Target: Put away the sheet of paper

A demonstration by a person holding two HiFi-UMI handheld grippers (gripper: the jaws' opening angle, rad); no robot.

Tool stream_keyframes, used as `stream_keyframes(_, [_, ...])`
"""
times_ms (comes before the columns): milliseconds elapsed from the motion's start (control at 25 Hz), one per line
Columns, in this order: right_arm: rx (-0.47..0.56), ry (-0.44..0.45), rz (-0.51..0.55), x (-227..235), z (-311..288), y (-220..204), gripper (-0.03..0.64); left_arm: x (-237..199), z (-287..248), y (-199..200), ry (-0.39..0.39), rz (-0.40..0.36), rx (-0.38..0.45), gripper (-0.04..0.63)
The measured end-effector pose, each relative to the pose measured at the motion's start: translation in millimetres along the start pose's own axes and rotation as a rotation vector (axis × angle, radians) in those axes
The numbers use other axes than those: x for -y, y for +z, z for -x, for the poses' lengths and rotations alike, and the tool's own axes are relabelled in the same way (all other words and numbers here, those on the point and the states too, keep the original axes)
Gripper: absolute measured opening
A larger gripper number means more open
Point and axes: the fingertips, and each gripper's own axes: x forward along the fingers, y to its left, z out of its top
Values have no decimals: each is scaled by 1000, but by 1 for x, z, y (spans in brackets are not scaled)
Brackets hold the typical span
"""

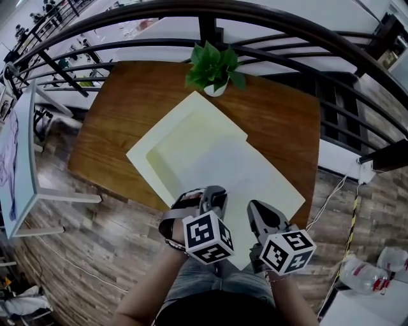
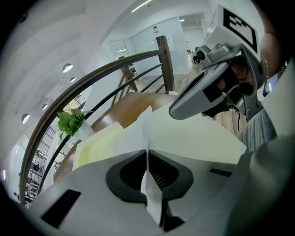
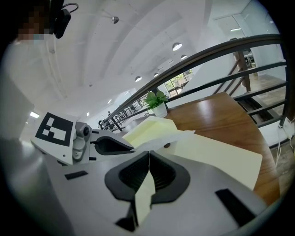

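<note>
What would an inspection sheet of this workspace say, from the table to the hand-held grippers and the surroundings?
Surface: brown wooden table.
Job's things: white sheet of paper lying on a larger cream sheet.
Clutter: potted plant at the table's far edge.
Grippers: left hand-held gripper and right hand-held gripper are both shut on the sheet of paper's near edge.
Cables: white cable on the floor, right of the table.
Surroundings: dark railing beyond the table, wood floor, plastic bottles at lower right.
</note>
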Motion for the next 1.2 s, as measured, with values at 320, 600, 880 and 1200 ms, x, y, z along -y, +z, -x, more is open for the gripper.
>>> stream_keyframes(320, [23,-28,-20,-3,-13,6,28,-21,-8,-9,-9,-17,-29,23])
stream_keyframes(600, [34,-49,-28,-5,-18,9,28,-32,-23,-17,-36,-12,-52,23])
stream_keyframes(880, [42,-74,-46,-1,-19,10,28,-37,-38,-21,-55,-20,-80,23])
stream_keyframes(1200, [43,-78,-59,-2,-24,13,28,-48,-49,-29,-70,38,-102,23])
